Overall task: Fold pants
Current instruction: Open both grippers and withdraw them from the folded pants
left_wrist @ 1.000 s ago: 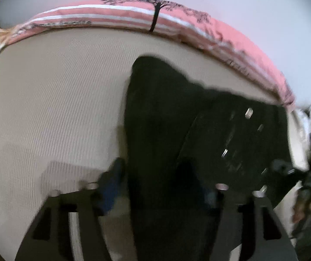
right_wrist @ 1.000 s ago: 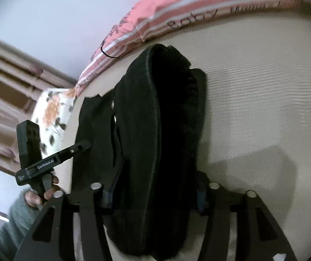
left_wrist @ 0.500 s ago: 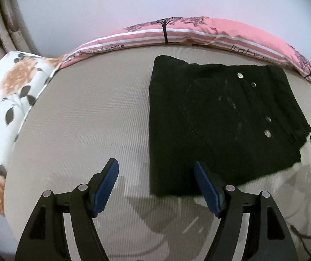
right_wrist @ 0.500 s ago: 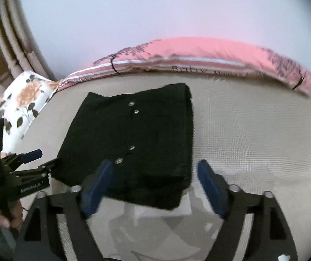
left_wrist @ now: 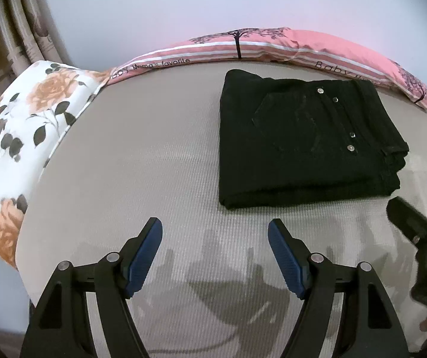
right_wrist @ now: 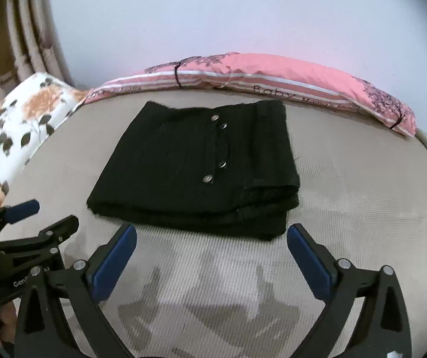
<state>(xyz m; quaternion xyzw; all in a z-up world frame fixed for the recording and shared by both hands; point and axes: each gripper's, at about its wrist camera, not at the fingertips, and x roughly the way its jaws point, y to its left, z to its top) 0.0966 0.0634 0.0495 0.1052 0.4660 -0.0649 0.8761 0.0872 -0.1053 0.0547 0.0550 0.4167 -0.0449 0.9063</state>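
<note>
The black pants lie folded into a flat rectangle on the beige bed, silver buttons facing up. They also show in the right wrist view. My left gripper is open and empty, held back from the pants' near left corner. My right gripper is open and empty, just short of the pants' near edge. The right gripper shows at the right edge of the left wrist view; the left gripper shows at the left of the right wrist view.
A long pink striped pillow lies along the far edge of the bed against the wall. A white floral pillow lies at the left. Curtains hang at the far left.
Both grippers let go of the pants and pulled back toward me. The pants went from being held close between the fingers to lying folded and flat on the bed.
</note>
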